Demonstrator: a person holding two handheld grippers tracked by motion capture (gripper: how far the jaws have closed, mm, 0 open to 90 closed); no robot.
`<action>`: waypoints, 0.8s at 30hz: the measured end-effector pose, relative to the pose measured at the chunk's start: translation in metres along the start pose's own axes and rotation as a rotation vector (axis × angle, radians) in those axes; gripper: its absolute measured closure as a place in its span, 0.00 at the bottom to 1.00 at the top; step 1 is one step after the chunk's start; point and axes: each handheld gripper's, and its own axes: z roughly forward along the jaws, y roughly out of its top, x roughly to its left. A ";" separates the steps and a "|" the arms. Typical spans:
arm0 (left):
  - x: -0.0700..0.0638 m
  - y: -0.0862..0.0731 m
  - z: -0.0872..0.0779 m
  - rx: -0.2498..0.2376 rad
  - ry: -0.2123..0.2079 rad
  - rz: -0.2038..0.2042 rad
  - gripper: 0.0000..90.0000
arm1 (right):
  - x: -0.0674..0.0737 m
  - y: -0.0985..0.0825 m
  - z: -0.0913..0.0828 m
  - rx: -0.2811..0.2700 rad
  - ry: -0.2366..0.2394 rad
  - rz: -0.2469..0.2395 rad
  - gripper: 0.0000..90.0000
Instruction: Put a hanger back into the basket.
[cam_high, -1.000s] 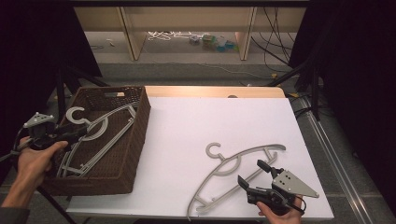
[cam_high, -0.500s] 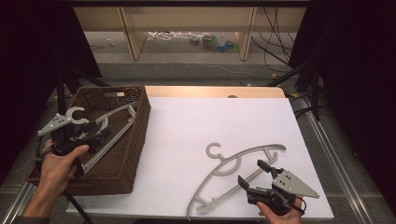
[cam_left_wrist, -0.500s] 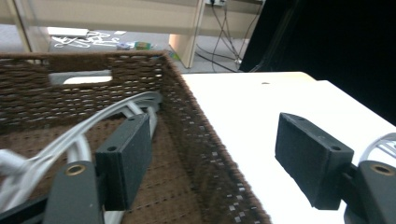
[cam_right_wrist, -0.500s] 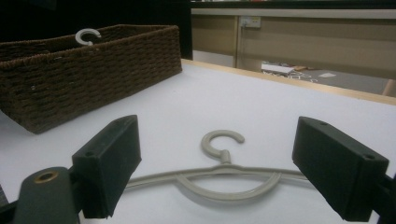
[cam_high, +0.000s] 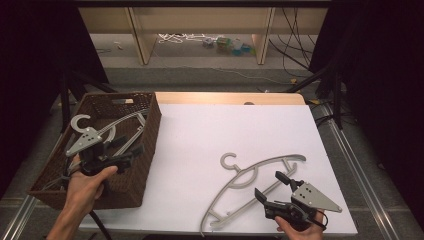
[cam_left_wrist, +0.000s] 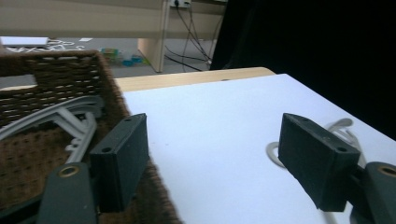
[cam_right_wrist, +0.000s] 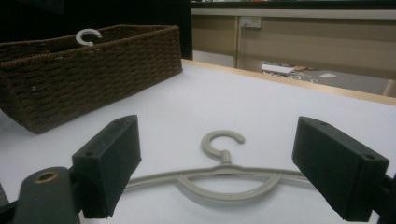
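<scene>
A grey plastic hanger (cam_high: 260, 167) lies flat on the white table (cam_high: 225, 125), hook toward the basket. My right gripper (cam_high: 270, 186) stands open just in front of it, with the hanger (cam_right_wrist: 224, 179) low between the jaws and untouched. Two more grey hangers (cam_high: 117, 125) lie in the brown wicker basket (cam_high: 150, 125) at the left. My left gripper (cam_high: 127, 150) hovers over the basket's right side. Its jaws have just been opening, and in the left gripper view the left gripper (cam_left_wrist: 219, 158) holds nothing between them, with the basket wall (cam_left_wrist: 56, 79) to its left.
The basket (cam_right_wrist: 93, 65) takes up the table's left end, with a hanger hook (cam_right_wrist: 88, 36) poking above its rim. A wooden strip (cam_high: 230, 98) edges the table's far side. Beyond it stand low shelves with cables and small items (cam_high: 225, 45) on the floor.
My left gripper has moved to the right over the basket, from its left side toward its right wall. The hangers and the right gripper have stayed where they were.
</scene>
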 end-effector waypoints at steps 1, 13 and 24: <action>-0.004 -0.001 0.002 0.005 -0.011 0.005 0.27 | 0.000 0.000 0.000 0.006 0.003 -0.002 0.18; -0.048 -0.007 0.020 0.034 -0.138 0.080 0.22 | 0.000 0.001 0.000 -0.007 0.014 0.007 0.18; -0.075 -0.016 0.036 0.076 -0.173 0.076 0.19 | -0.003 0.001 -0.002 -0.003 0.017 0.018 0.18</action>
